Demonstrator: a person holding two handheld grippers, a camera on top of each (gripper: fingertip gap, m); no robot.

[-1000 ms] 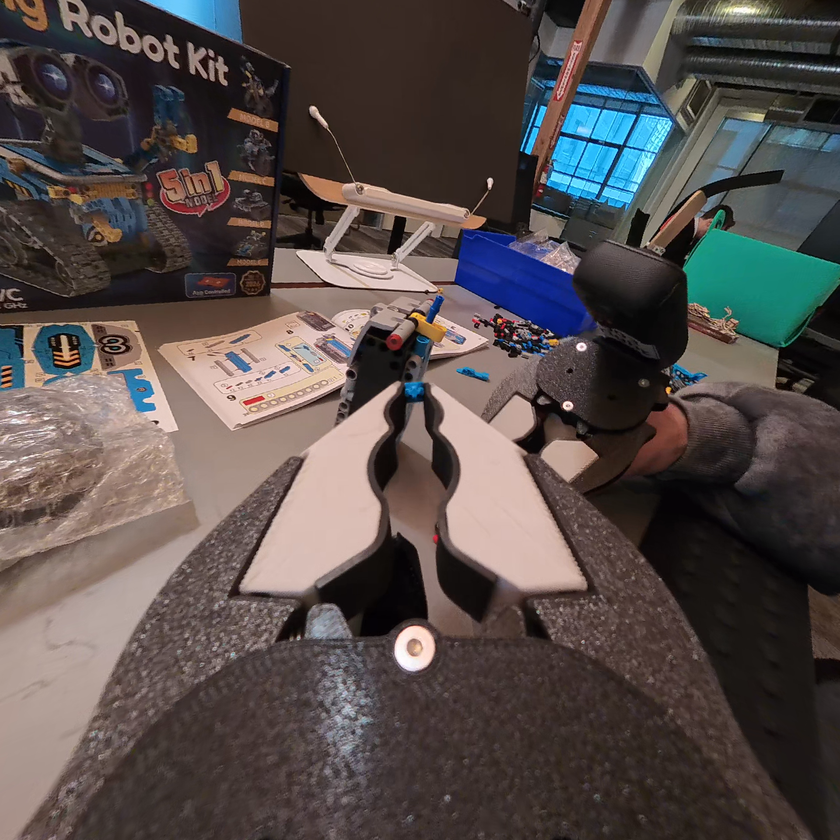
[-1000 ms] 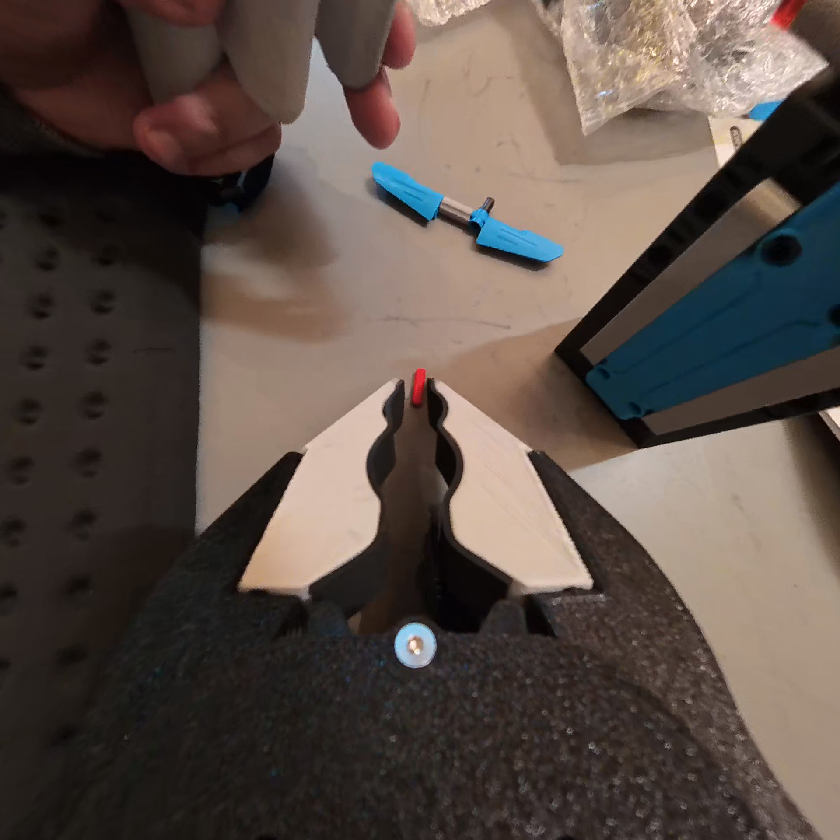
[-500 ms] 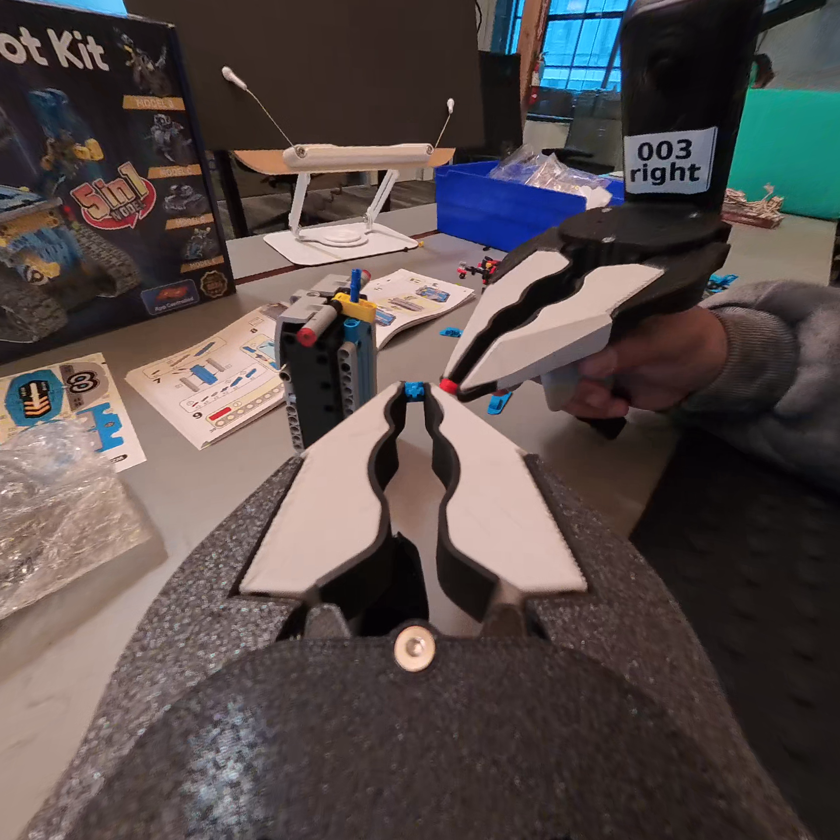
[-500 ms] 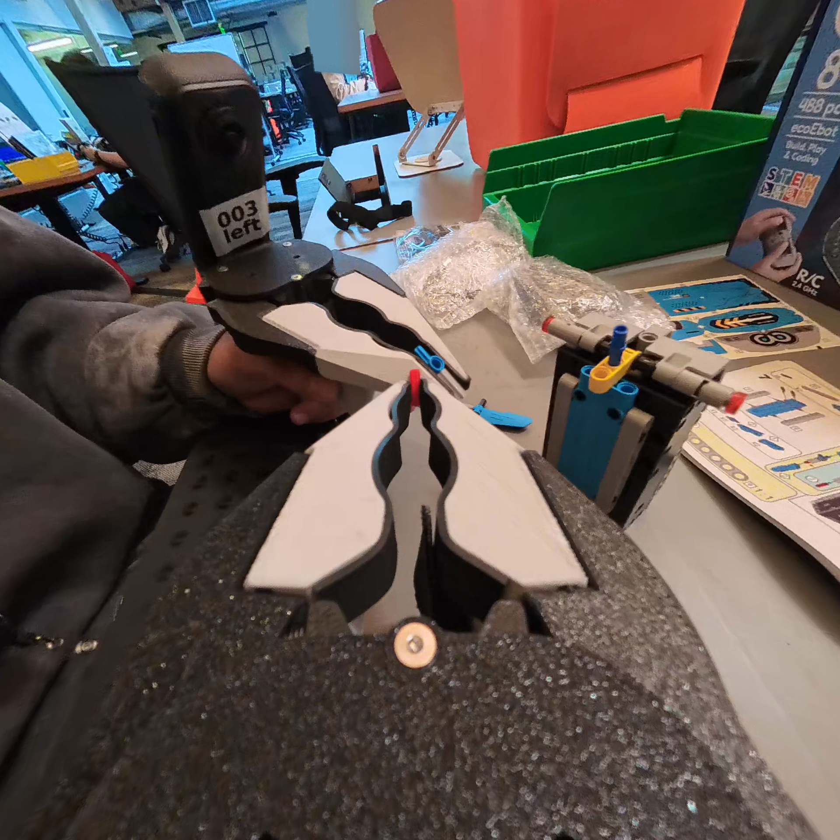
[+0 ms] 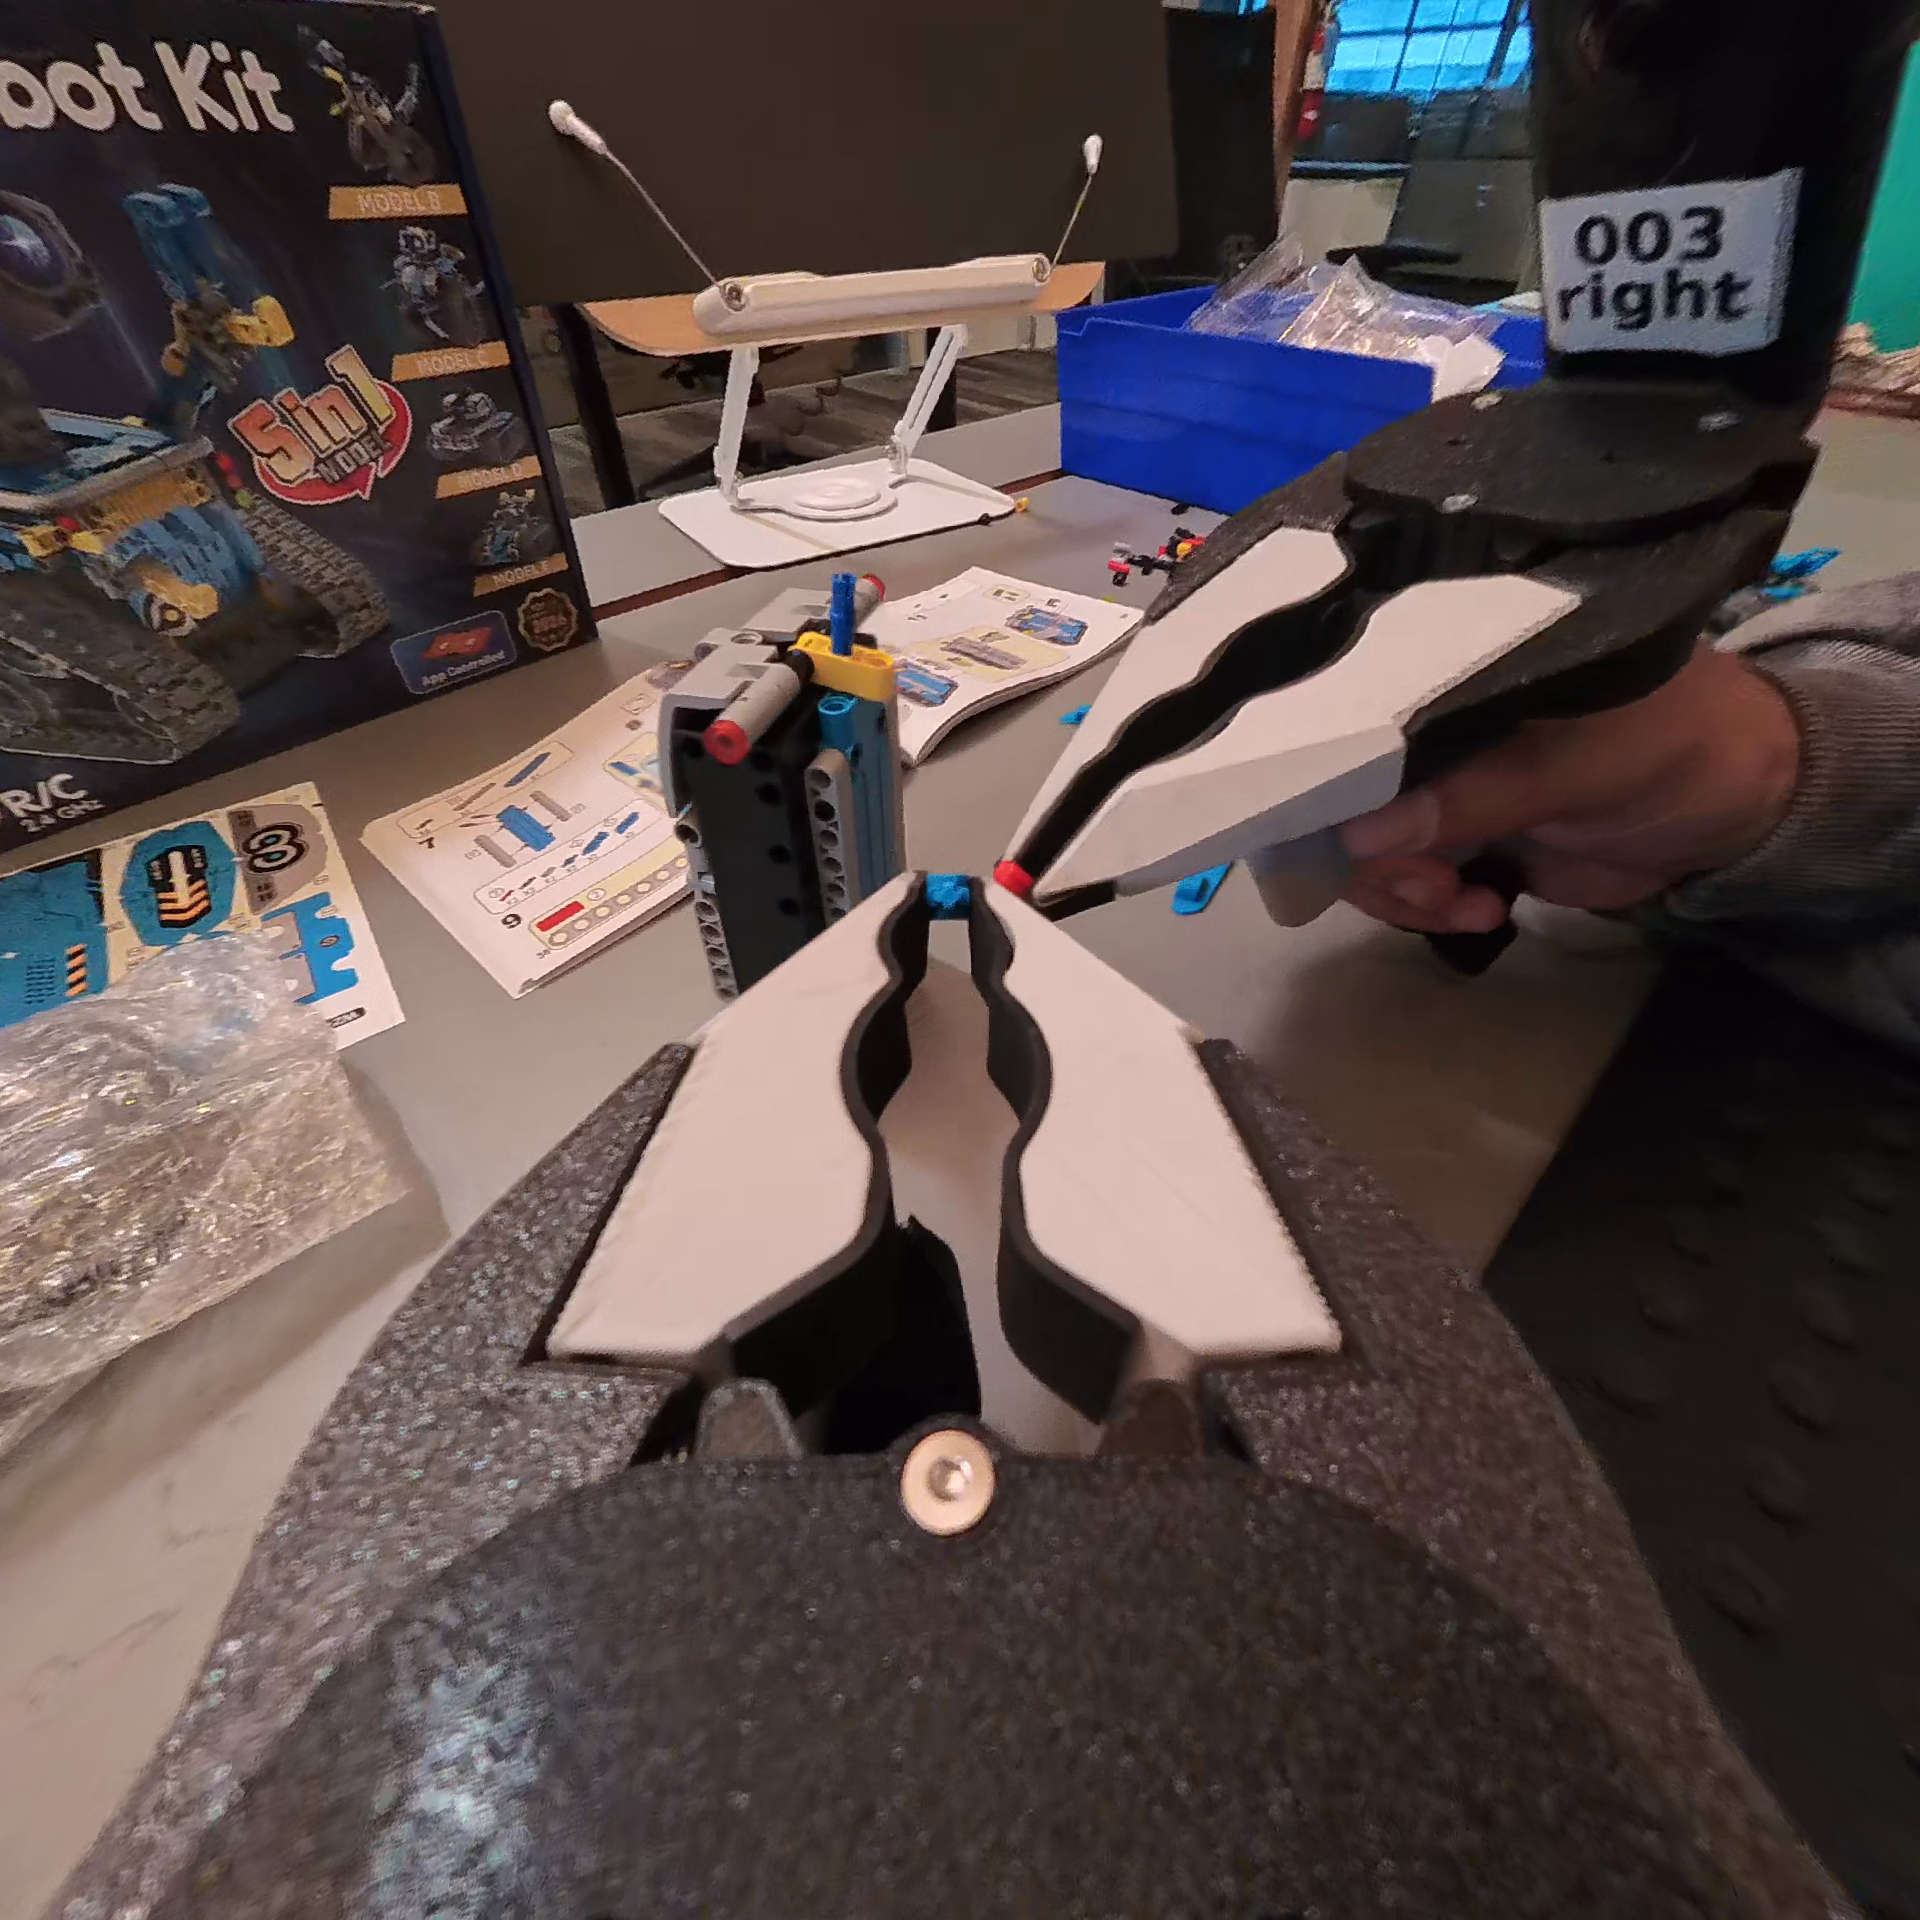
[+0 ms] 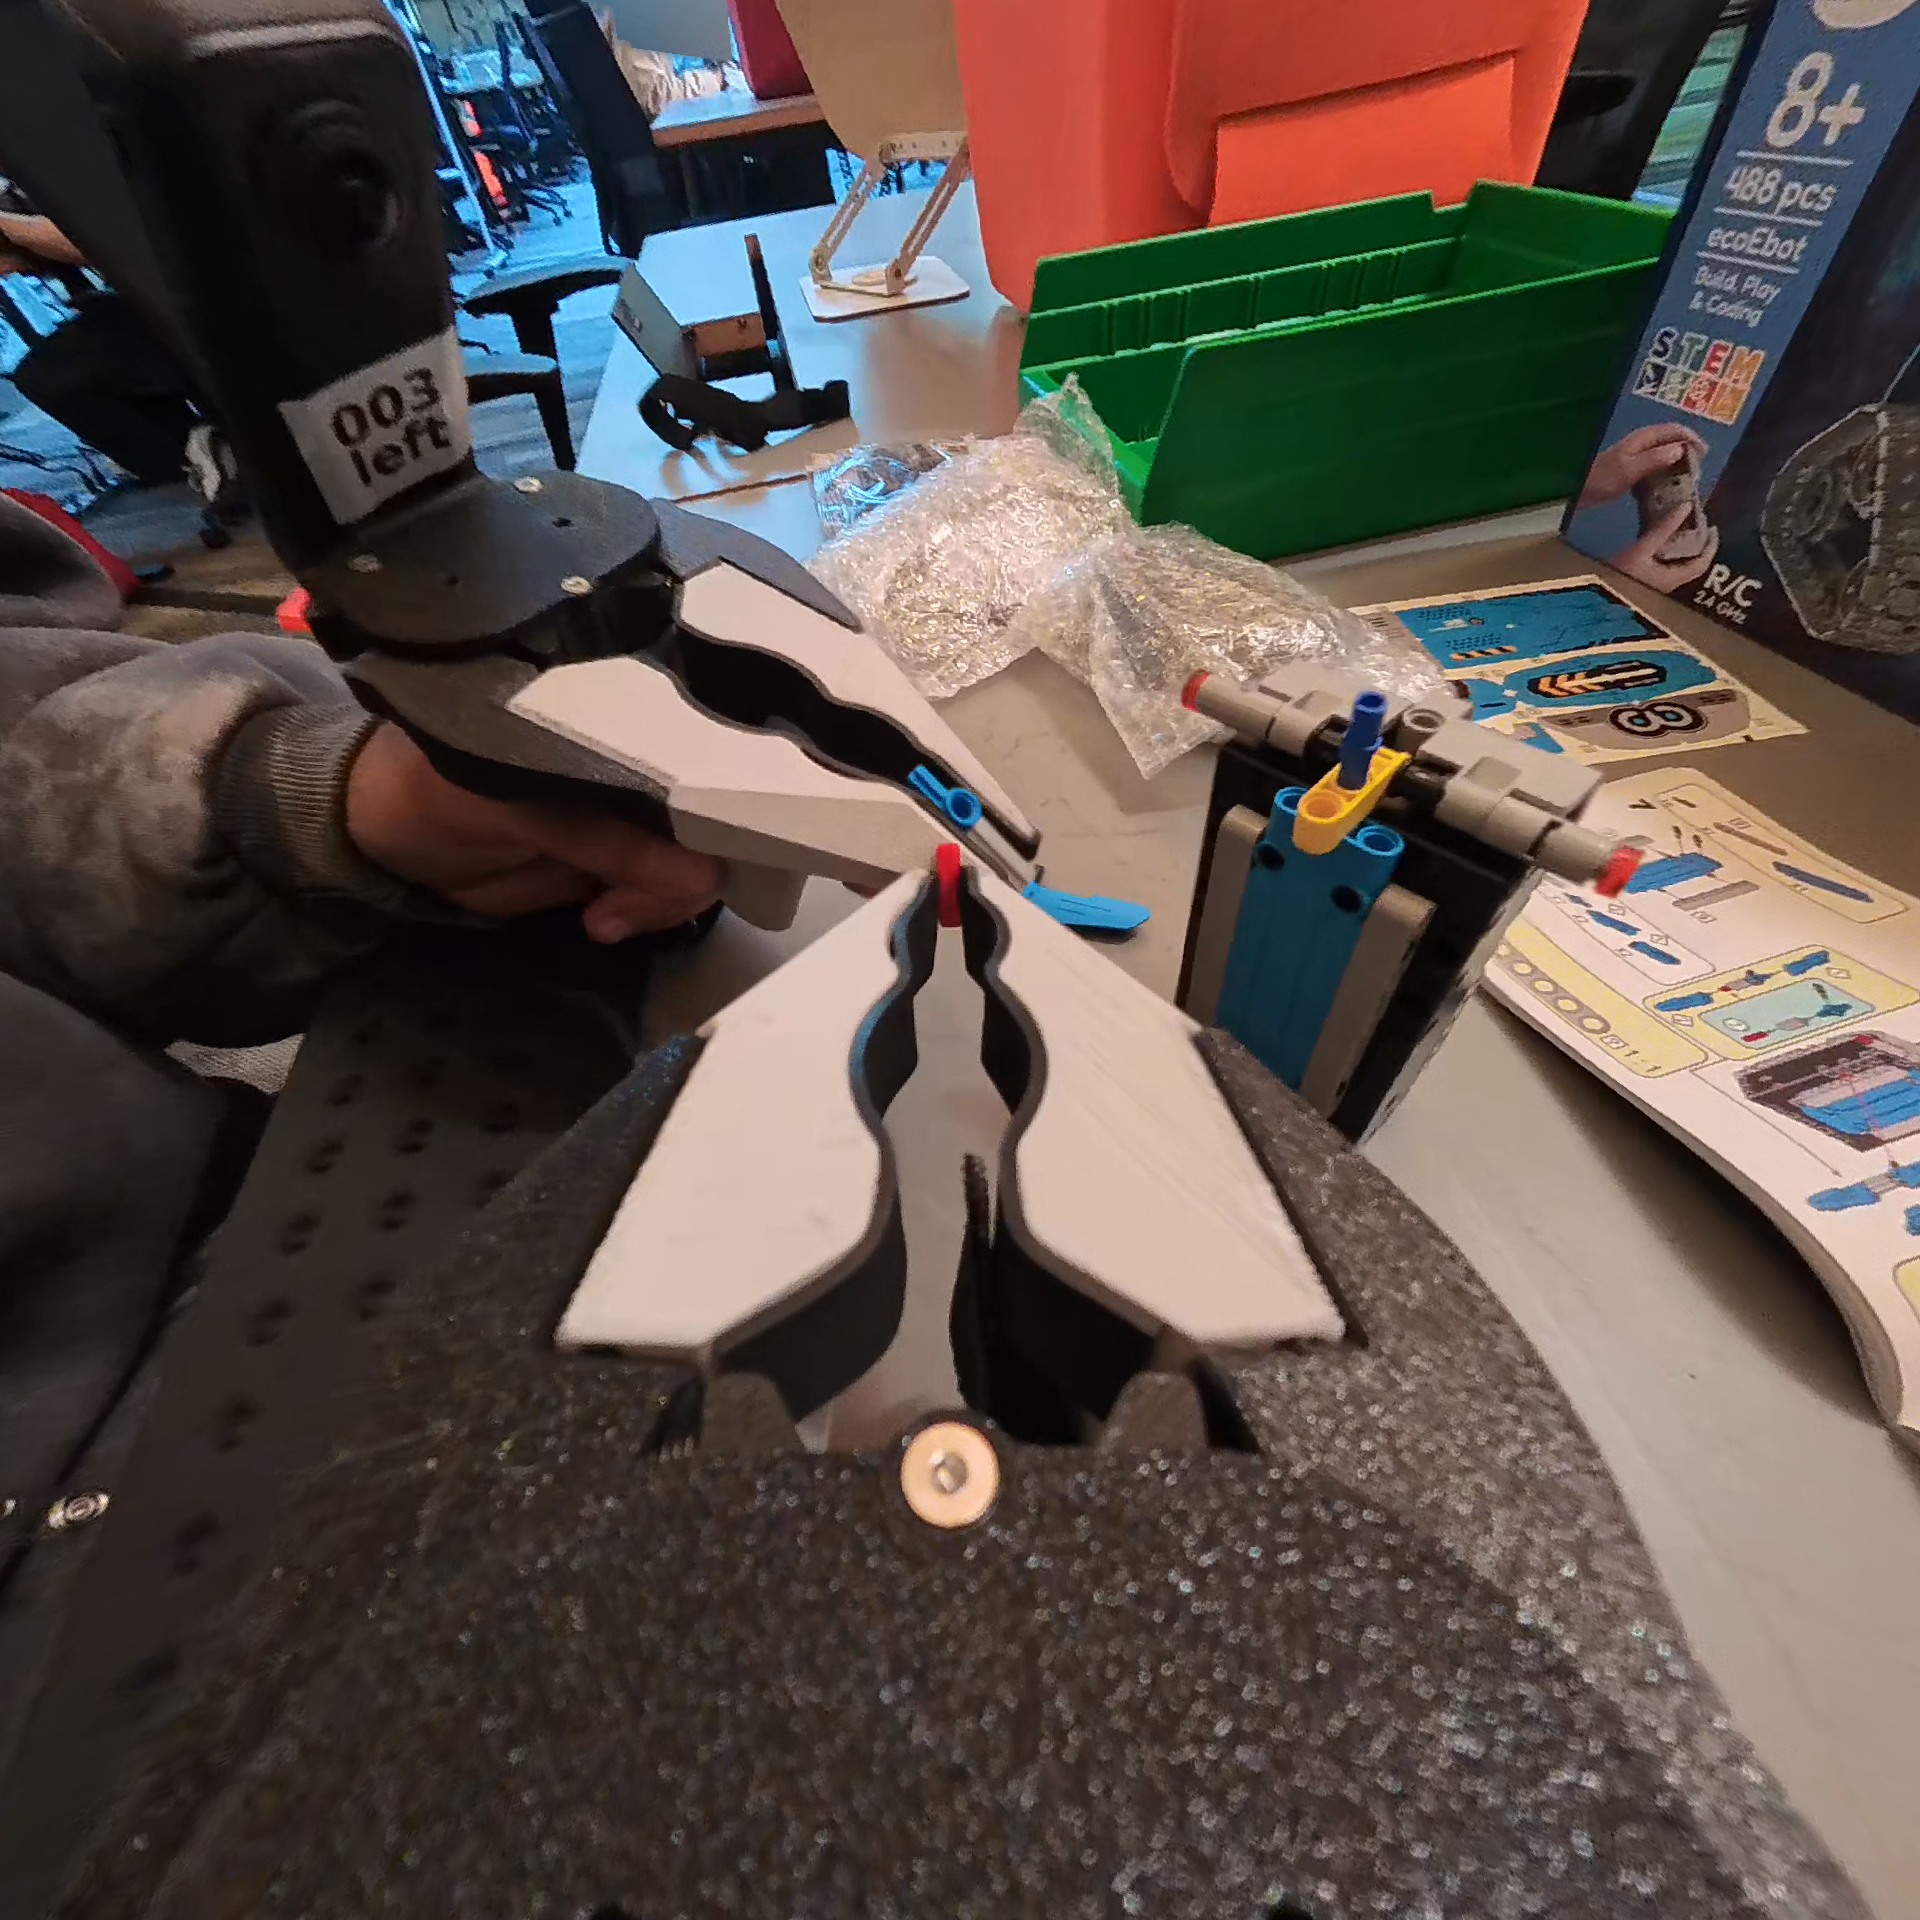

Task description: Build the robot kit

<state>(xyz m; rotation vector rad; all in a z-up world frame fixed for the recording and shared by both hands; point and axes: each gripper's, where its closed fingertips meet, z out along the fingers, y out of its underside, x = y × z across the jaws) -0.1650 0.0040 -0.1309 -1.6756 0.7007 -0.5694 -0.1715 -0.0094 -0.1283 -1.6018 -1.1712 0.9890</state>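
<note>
My left gripper [image 5: 945,896] is shut on a small blue connector piece [image 5: 945,894]; the piece also shows in the right wrist view [image 6: 948,802]. My right gripper [image 6: 948,883] is shut on a small red pin [image 6: 948,883], and the pin also shows in the left wrist view [image 5: 1010,876]. The two gripper tips nearly meet above the grey table [image 5: 1299,1039]. A partly built block model [image 5: 784,790] of black, grey and blue beams with a yellow piece on top stands upright just behind the tips. It also shows in the right wrist view [image 6: 1351,914].
An open instruction booklet [image 5: 582,831], a sticker sheet [image 5: 156,894] and crumpled clear bags [image 5: 156,1143] lie on the table. A kit box [image 5: 260,364] stands at the back left. There is a blue bin [image 5: 1226,395], a green bin [image 6: 1340,364], a blue propeller part [image 6: 1086,909] and a dark perforated mat [image 5: 1714,1247]. Only a small space, under 4 cm, lies between the two pairs of fingers.
My right gripper swung up from pointing down at the table to face the left gripper. The two tips have drawn closer together beside the model. Both stayed shut on their pieces.
</note>
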